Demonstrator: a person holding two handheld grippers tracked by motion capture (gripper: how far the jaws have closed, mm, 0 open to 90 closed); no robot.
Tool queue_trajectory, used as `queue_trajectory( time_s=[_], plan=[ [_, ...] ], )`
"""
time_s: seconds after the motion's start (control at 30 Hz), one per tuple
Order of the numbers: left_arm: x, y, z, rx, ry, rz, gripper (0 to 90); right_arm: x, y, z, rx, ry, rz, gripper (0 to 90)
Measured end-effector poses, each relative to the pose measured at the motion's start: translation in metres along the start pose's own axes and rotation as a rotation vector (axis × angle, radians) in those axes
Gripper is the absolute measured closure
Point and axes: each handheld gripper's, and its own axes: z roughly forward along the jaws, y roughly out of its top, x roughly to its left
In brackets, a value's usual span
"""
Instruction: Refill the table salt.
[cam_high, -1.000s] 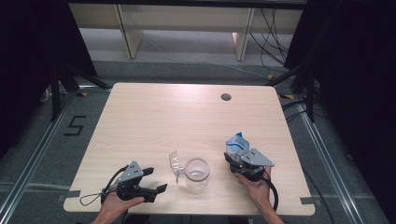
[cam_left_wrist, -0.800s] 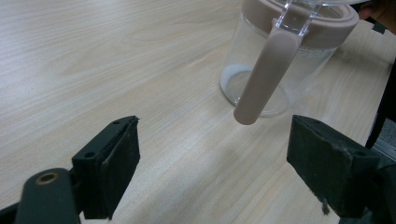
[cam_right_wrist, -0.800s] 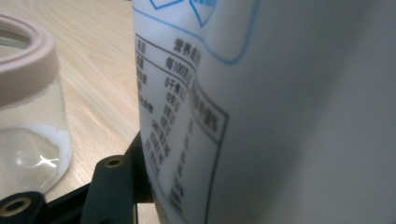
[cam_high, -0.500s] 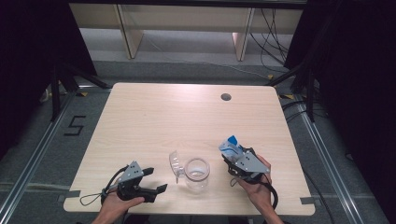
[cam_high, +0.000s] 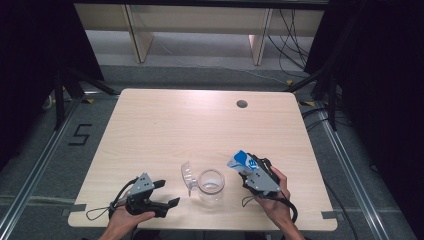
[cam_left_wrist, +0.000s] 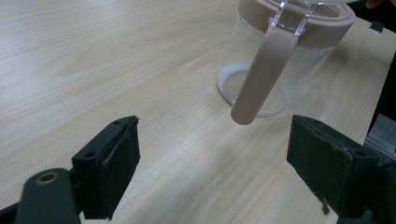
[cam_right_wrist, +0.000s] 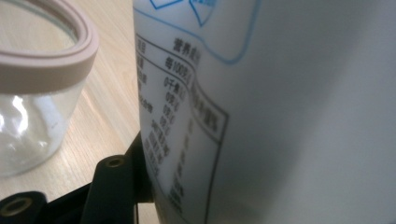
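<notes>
Where the high view looks down on the pale wooden table (cam_high: 165, 125), a clear glass jar (cam_high: 210, 185) near the front edge, between the two hands; its transparent lid (cam_high: 187, 176) tipped open to the left of the mouth; left gripper (cam_high: 162, 194) low at the front left, held by a hand (cam_high: 122, 222), jaws spread apart with nothing between them, just beside the jar but clear of it; right gripper (cam_high: 245, 169) to the jar's right, held in the other hand (cam_high: 275, 197), clamped on a white and blue carton (cam_high: 240, 161); carton tilted, its top leaning toward the jar's mouth, lifted off the table; a round cable hole (cam_high: 242, 104) far back on the tabletop; shelving and cables on the floor beyond.

Along the left gripper view, two black padded jaws wide apart above bare wood; glass jar (cam_left_wrist: 280, 60) ahead and to the right, upright, with a dusty pink rim; a pink strap-like handle (cam_left_wrist: 261, 79) hanging down from a clear hinge at the rim, in front of the glass wall.

Along the right gripper view, white carton (cam_right_wrist: 280, 112) very close and blurred, a printed table of small text and blue outlines on its side; one black jaw pressed against its lower left side; jar's pink rim (cam_right_wrist: 51, 65) and glass wall at the left, near the carton, contact impossible to tell.
</notes>
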Motion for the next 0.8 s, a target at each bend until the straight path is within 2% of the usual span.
queue_trajectory(
  time_s=[0.03,0.07,0.1,0.2,0.27,0.37,0.4,0.53,0.6,0.73,0.77,0.8],
  plan=[
    [0.000,0.000,0.000,0.001,0.000,0.000,16.7,0.001,0.001,0.000,0.004,-0.001,-0.023,44.7],
    [0.000,0.000,0.000,0.001,-0.001,-0.002,16.6,0.002,0.001,0.000,0.002,-0.002,-0.022,44.8],
    [0.000,0.000,0.000,-0.004,-0.002,-0.006,16.7,0.003,0.002,0.000,0.001,-0.001,-0.049,44.9],
    [0.000,0.000,0.000,0.004,0.003,-0.002,16.6,0.005,0.005,-0.001,0.005,-0.006,-0.067,44.9],
    [0.000,0.000,0.000,0.003,0.002,-0.002,16.6,0.005,0.006,-0.001,0.017,-0.026,-0.112,45.1],
    [0.000,0.000,0.001,-0.005,-0.005,0.001,16.7,0.005,0.007,-0.001,0.025,-0.026,-0.148,45.2],
    [0.000,0.000,0.001,-0.005,-0.007,0.001,16.6,0.006,0.007,-0.001,0.028,-0.027,-0.140,45.2],
    [0.000,0.000,0.001,-0.003,-0.007,0.001,16.7,0.006,0.008,-0.001,0.031,-0.035,-0.198,45.2],
    [0.000,0.000,0.001,-0.004,-0.006,0.000,16.6,0.008,0.008,-0.002,0.039,-0.041,-0.191,45.2],
    [0.000,0.000,0.001,0.000,-0.005,0.000,16.7,0.010,0.010,0.000,0.048,-0.039,-0.250,45.4],
    [0.000,0.000,0.001,0.001,-0.004,0.000,16.7,0.012,0.010,-0.001,0.054,-0.040,-0.227,45.4],
    [0.000,0.000,0.001,-0.003,-0.006,0.001,16.7,0.012,0.010,-0.001,0.057,-0.042,-0.237,45.4]
  ],
)
